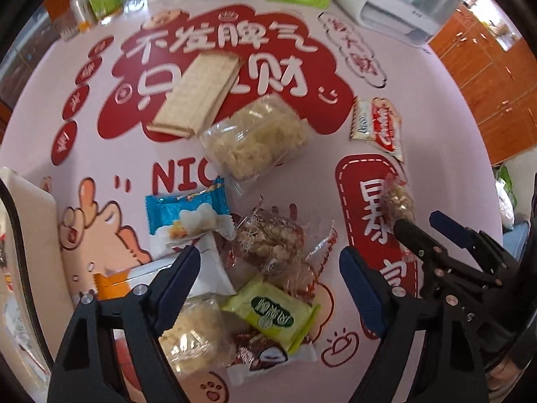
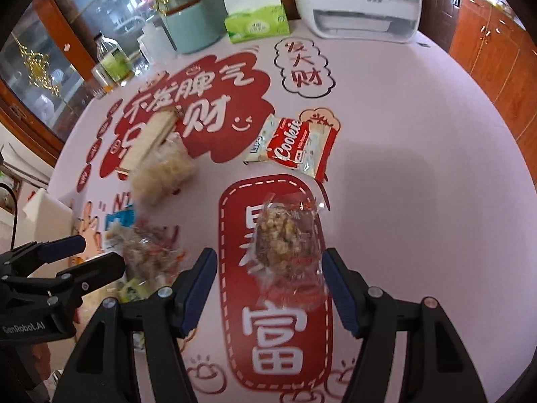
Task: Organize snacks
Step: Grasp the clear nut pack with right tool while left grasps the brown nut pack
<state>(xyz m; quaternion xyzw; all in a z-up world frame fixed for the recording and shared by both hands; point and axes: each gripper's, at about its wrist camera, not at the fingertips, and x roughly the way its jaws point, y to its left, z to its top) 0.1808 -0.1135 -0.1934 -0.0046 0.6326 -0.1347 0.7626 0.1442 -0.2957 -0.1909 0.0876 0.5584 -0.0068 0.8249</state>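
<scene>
Now the right gripper (image 2: 268, 288) hangs wide open around a nut-brittle pack (image 2: 285, 235) lying between its fingers; closing comes next. Ahead of the wide-open left gripper (image 1: 268, 275) lies the snack pile (image 1: 265, 245).

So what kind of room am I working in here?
Probably a home dining room: a pink printed tablecloth strewn with snacks, a green tissue box, a white countertop appliance, and a glass-fronted wooden cabinet behind.

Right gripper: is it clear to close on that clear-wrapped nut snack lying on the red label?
Probably yes. The right gripper is open, with the nut snack lying alone just ahead between its fingers. The cookie pack lies farther off, and the left gripper is off to the side.
</scene>
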